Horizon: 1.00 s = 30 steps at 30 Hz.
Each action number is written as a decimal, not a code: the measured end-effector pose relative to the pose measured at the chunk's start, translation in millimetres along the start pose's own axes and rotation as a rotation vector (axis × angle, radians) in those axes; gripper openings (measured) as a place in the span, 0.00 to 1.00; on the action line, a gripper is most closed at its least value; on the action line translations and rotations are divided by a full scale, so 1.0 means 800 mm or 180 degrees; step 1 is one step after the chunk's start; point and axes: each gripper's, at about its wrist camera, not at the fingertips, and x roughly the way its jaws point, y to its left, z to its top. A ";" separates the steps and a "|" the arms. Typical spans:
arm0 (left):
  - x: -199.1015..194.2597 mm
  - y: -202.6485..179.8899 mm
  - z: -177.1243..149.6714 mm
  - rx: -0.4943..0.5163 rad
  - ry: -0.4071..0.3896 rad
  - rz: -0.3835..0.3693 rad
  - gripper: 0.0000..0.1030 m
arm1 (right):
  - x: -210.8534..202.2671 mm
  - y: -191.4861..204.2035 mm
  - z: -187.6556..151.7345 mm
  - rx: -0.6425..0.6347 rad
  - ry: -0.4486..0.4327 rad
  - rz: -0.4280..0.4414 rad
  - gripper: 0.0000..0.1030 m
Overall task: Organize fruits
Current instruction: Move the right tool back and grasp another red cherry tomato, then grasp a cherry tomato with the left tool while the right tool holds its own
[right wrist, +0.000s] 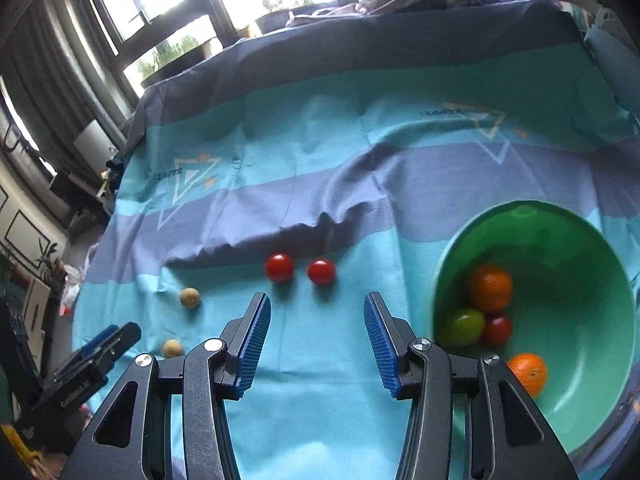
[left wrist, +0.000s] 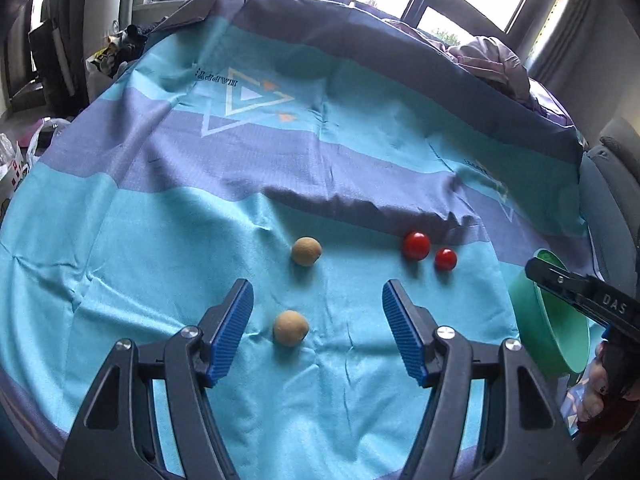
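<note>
My left gripper (left wrist: 318, 300) is open and empty above the bedsheet. A tan round fruit (left wrist: 291, 328) lies between its fingers, a second tan fruit (left wrist: 306, 251) just beyond. Two red tomatoes (left wrist: 416, 246) (left wrist: 445, 259) lie to the right. My right gripper (right wrist: 317, 314) is open and empty, with the two tomatoes (right wrist: 279, 267) (right wrist: 321, 272) just ahead of it. A green bowl (right wrist: 580, 368) to its right holds two oranges (right wrist: 490, 287) (right wrist: 529, 373), a green fruit (right wrist: 464, 326) and a red one (right wrist: 498, 330). The tan fruits also show in the right wrist view (right wrist: 190, 297) (right wrist: 173, 348).
The fruits lie on a teal and purple striped sheet (left wrist: 200, 240) with a raised fold (left wrist: 360, 204) behind the tomatoes. The green bowl's rim (left wrist: 532, 320) sits at the right edge in the left wrist view. Crumpled bedding (left wrist: 492, 64) lies at the far end.
</note>
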 end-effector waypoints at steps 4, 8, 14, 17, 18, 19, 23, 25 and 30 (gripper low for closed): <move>0.009 0.006 0.002 -0.0032 0.0046 0.0018 0.65 | 0.054 0.022 0.015 -0.0046 0.0276 -0.0185 0.47; 0.011 0.009 0.002 -0.0015 0.0061 0.0036 0.65 | 0.105 0.029 0.026 -0.0051 0.0468 -0.0464 0.41; 0.012 0.008 0.001 0.0017 0.0080 0.0023 0.65 | 0.147 0.023 0.033 -0.0072 0.0626 -0.0721 0.38; 0.013 0.006 0.000 0.0053 0.0088 0.0038 0.65 | 0.156 0.022 0.033 -0.0110 0.0625 -0.0767 0.37; 0.014 0.005 0.000 0.0058 0.0092 0.0038 0.65 | 0.158 0.021 0.033 -0.0104 0.0639 -0.0776 0.33; 0.014 0.005 0.000 0.0054 0.0096 0.0035 0.65 | 0.160 0.021 0.032 -0.0103 0.0648 -0.0777 0.32; 0.014 0.004 -0.001 0.0060 0.0095 0.0046 0.65 | 0.163 0.024 0.029 -0.0192 0.0618 -0.0767 0.28; 0.014 0.003 -0.002 0.0071 0.0095 0.0048 0.65 | 0.159 0.023 0.026 -0.0201 0.0629 -0.0745 0.28; 0.017 -0.004 -0.003 0.0098 0.0122 -0.0001 0.65 | 0.114 0.018 -0.001 -0.0102 0.0592 -0.0316 0.28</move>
